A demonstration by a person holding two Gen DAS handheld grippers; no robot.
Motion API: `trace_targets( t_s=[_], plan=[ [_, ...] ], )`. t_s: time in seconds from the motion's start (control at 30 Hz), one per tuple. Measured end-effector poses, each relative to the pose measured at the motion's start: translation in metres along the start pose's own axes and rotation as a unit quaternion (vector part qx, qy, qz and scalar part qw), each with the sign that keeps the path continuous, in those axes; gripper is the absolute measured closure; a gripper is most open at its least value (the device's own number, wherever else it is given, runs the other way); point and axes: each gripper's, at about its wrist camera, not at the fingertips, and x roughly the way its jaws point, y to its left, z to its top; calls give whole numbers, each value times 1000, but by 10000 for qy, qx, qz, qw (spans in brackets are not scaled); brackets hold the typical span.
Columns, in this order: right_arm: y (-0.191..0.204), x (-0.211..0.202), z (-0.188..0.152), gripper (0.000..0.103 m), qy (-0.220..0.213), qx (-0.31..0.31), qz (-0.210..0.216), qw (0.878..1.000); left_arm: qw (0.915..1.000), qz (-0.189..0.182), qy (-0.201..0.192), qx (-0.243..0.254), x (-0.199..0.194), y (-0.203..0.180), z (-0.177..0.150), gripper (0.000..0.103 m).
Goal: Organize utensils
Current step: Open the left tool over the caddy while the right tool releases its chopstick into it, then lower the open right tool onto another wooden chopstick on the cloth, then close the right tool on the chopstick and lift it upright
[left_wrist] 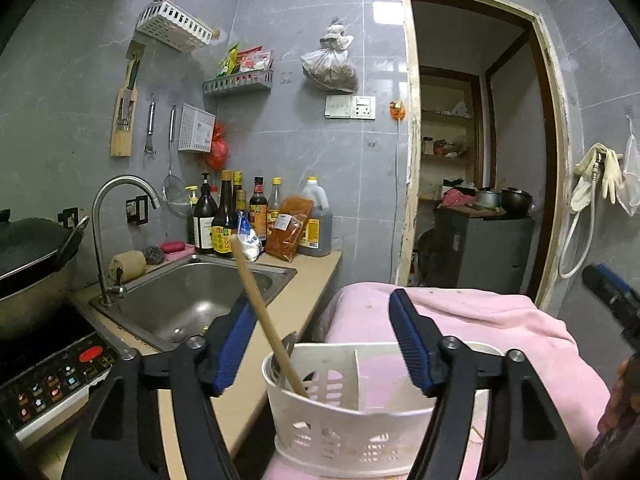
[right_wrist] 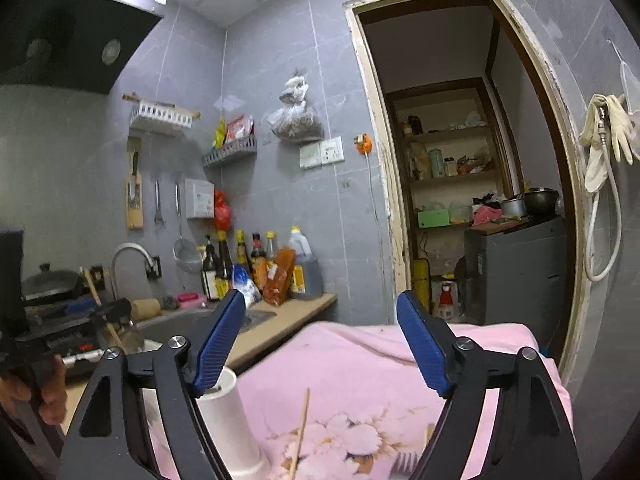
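A white slotted utensil caddy (left_wrist: 352, 416) stands on a pink floral cloth (left_wrist: 492, 324). A wooden-handled utensil (left_wrist: 260, 304) stands tilted in the caddy's left compartment, beside a metal utensil (left_wrist: 289, 346). My left gripper (left_wrist: 322, 308) is open just above the caddy, its left pad next to the wooden handle. My right gripper (right_wrist: 320, 320) is open and empty over the cloth (right_wrist: 360, 360). A wooden chopstick (right_wrist: 301, 432), a fork (right_wrist: 402, 465) and a white cup (right_wrist: 228, 420) lie or stand on the cloth below it.
A steel sink (left_wrist: 192, 300) with a tap (left_wrist: 108, 224) is to the left, with sauce bottles (left_wrist: 240, 216) behind it. A wok (left_wrist: 32, 256) sits on an induction cooker (left_wrist: 52, 380). A doorway (left_wrist: 472, 152) opens to the right.
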Motion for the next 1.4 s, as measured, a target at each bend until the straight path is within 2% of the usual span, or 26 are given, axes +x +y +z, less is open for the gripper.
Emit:
trace_targets(
  t_s=[0.13,0.3,0.37,0.4,0.43,0.5,0.6,0.7,0.77,0.87,0.9,0.97,1.0,1.1,1.17,1.23,1.27,1.33,1.4],
  plan=[
    [-1,2,-13,17,429,-102,-57,9990,9998,-105,-60,-168,-16,1,-7,21],
    [-6,19,-31,17,1314,-236,-113,9910,9995,-220,-33,-233,-35,-2,-20,15],
    [-9,36,-42,18,1971,-261,62,9800,9994,-266,31,-217,-40,-5,-26,14],
    [-10,43,-47,24,2218,-262,131,9746,9993,-284,62,-214,-42,-7,-29,14],
    [-10,54,-53,36,2553,-277,220,9662,9993,-307,100,-201,-44,-9,-33,14],
    [-11,73,-62,51,2989,-326,370,9530,9992,-318,163,-181,-45,-12,-39,14],
    [-11,110,-80,64,3711,-328,665,9256,9989,-366,248,-169,-48,-14,-46,14],
    [-11,145,-97,70,4280,-71,984,8984,9987,-383,300,-148,-52,-16,-52,14],
    [-8,162,-102,71,4484,48,1157,8863,9987,-364,335,-116,-54,-16,-55,14],
    [2,186,-105,71,4711,6,1255,8731,9986,-368,349,-146,-55,-14,-57,14],
    [3,190,-106,74,4741,-46,1241,8716,9986,-362,351,-162,-56,-13,-57,14],
    [5,194,-107,92,4759,-182,1082,8726,9986,-348,358,-183,-56,-10,-57,14],
    [3,191,-107,96,4752,-214,1019,8737,9986,-341,353,-197,-57,-9,-57,14],
    [-11,182,-106,100,4748,112,1033,8739,9986,-344,334,-235,-58,-7,-57,14],
    [-24,171,-99,100,4556,366,948,8844,9986,-352,327,-244,-58,-7,-58,14],
    [-44,147,-81,100,4027,1033,982,9042,9984,-367,337,-250,-58,-7,-58,14],
    [-47,141,-74,100,3830,1134,980,9115,9984,-373,353,-252,-57,-8,-58,14],
    [-49,115,-50,100,3111,1278,959,9368,9983,-364,367,-258,-57,-7,-58,14],
    [-43,98,-34,100,2528,1290,947,9542,9984,-361,333,-292,-57,-6,-58,14]
  ],
)
